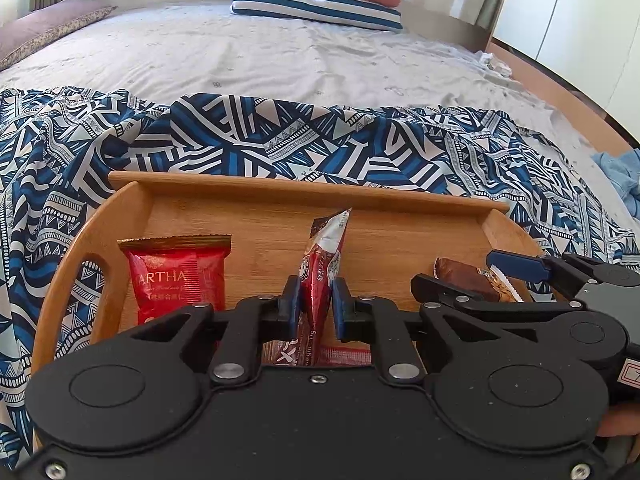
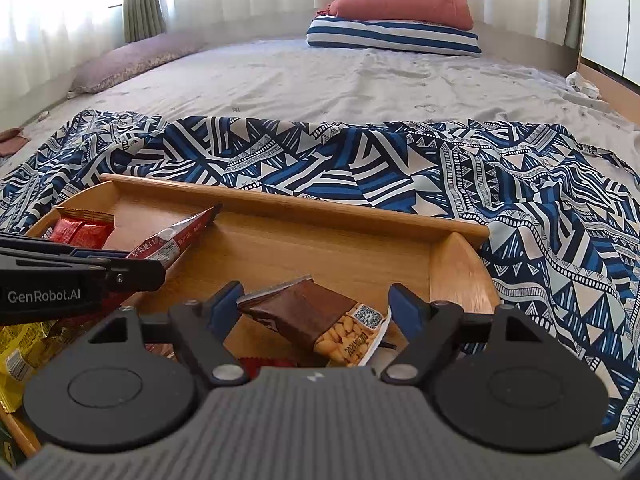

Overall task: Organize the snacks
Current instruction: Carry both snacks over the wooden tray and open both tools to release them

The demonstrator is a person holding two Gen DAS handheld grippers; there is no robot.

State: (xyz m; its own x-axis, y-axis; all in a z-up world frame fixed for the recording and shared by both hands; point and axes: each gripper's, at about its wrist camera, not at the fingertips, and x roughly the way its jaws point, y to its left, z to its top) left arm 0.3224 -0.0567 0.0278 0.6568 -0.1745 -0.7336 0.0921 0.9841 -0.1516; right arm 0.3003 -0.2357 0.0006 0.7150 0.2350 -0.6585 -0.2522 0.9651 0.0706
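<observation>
Left gripper (image 1: 314, 300): jaws pinched tight on a slim red-and-silver snack packet (image 1: 324, 256), held upright over the floor of the wooden tray (image 1: 304, 190). Upright hold probably keeps the packet clear of the others so it can be stood or laid in a row.

Right gripper (image 2: 316, 306): jaws wide, straddling a brown peanut bar (image 2: 308, 316) that lies tilted on the tray's right part. Pads are apart from the wrapper on both sides; nothing is gripped. Looks like a pre-grasp, lined up across the bar's width.

A red packet (image 1: 176, 276) stands at the tray's left, just beside the held one. More red wrappers lie near the tray's front edge, partly hidden under the grippers. A yellow wrapper (image 2: 16, 356) shows at the near left in the right wrist view; whether it lies inside the tray I cannot tell.

Surface: the tray sits on a blue-and-white patterned cloth (image 1: 240, 136) spread over a bed with a grey sheet (image 1: 240, 52). Soft footing, so the tray may rock under pressure. Far end: striped pillow (image 2: 392, 36) with a red cushion (image 2: 404, 0) on top, curtains behind, daylight coming through.
</observation>
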